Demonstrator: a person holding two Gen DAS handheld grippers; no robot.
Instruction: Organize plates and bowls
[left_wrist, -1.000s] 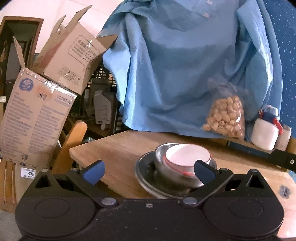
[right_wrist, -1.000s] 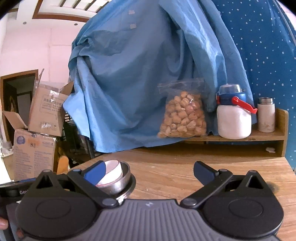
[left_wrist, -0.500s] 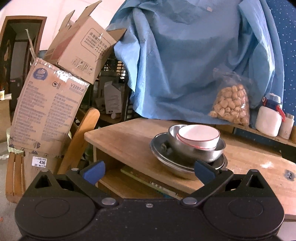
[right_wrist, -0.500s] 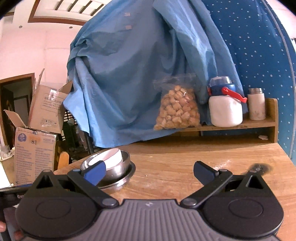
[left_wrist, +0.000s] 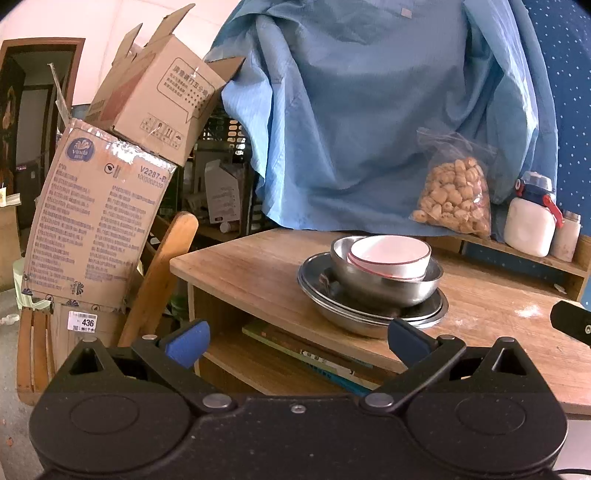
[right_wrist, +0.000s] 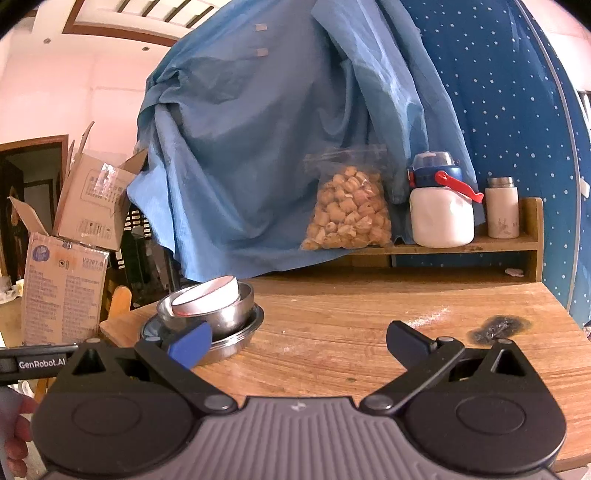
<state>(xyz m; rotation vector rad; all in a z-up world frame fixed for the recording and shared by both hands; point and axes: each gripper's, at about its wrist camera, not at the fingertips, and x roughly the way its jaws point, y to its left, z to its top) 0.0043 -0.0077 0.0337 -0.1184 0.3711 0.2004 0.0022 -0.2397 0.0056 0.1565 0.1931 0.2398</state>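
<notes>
A white bowl with a red rim nests in a steel bowl, which rests on stacked steel plates near the wooden table's left edge. My left gripper stands open in front of the table's edge, below and short of the stack, with nothing between its fingers. My right gripper is open above the table, and the stack sits just behind its left fingertip.
A bag of snacks, a white jug with red handle and a small flask stand on the rear shelf under blue cloth. Cardboard boxes and a wooden chair are left of the table. Books lie under the tabletop.
Both grippers have drawn back from the stack. The left view has dropped from above the table to in front of its edge. The dishes have not moved.
</notes>
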